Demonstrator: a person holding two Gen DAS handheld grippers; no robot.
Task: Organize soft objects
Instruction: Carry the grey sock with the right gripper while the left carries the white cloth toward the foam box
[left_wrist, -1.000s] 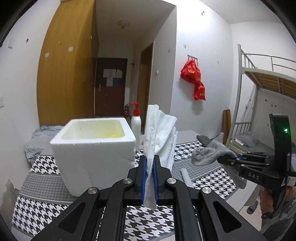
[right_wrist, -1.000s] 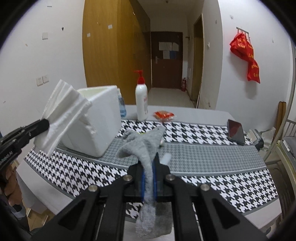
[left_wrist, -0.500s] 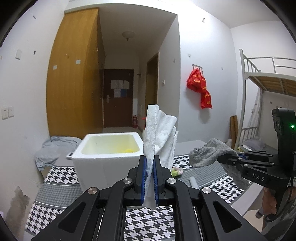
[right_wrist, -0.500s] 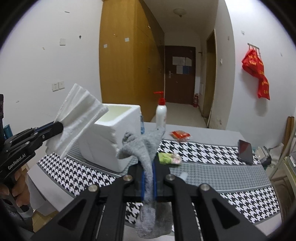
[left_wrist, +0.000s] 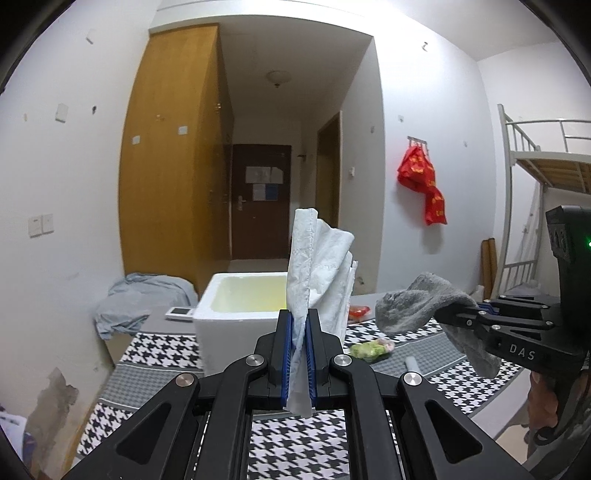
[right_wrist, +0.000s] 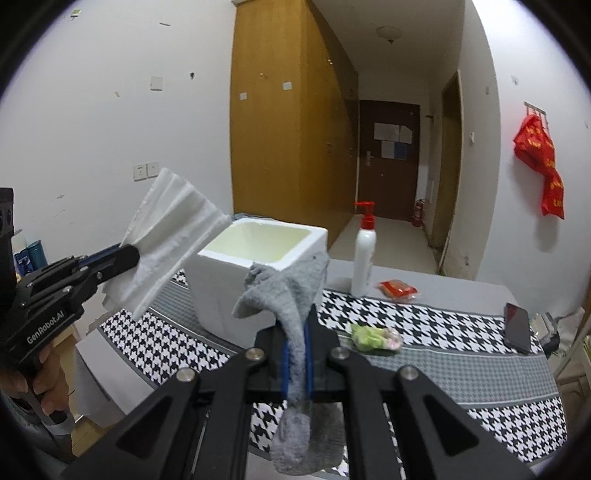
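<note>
My left gripper (left_wrist: 298, 339) is shut on a folded white cloth (left_wrist: 317, 266) that stands upright in the jaws. It also shows in the right wrist view (right_wrist: 166, 243), held up left of the box. My right gripper (right_wrist: 296, 354) is shut on a grey sock (right_wrist: 288, 291) that droops over both sides; the sock also shows in the left wrist view (left_wrist: 417, 302). An open white foam box (right_wrist: 258, 269) stands on the houndstooth tablecloth (right_wrist: 443, 354), beyond both grippers. Both grippers are held above the table's near edge.
A white pump bottle (right_wrist: 364, 254), a red packet (right_wrist: 397, 288), a green and pink soft bundle (right_wrist: 373, 338) and a black phone (right_wrist: 517, 326) lie on the table. A blue-grey garment (left_wrist: 140, 299) and a small white device (left_wrist: 179, 313) sit left of the box.
Both grippers have risen and drawn back from the box, each keeping its grip. The box and table now sit lower and farther in both views.
</note>
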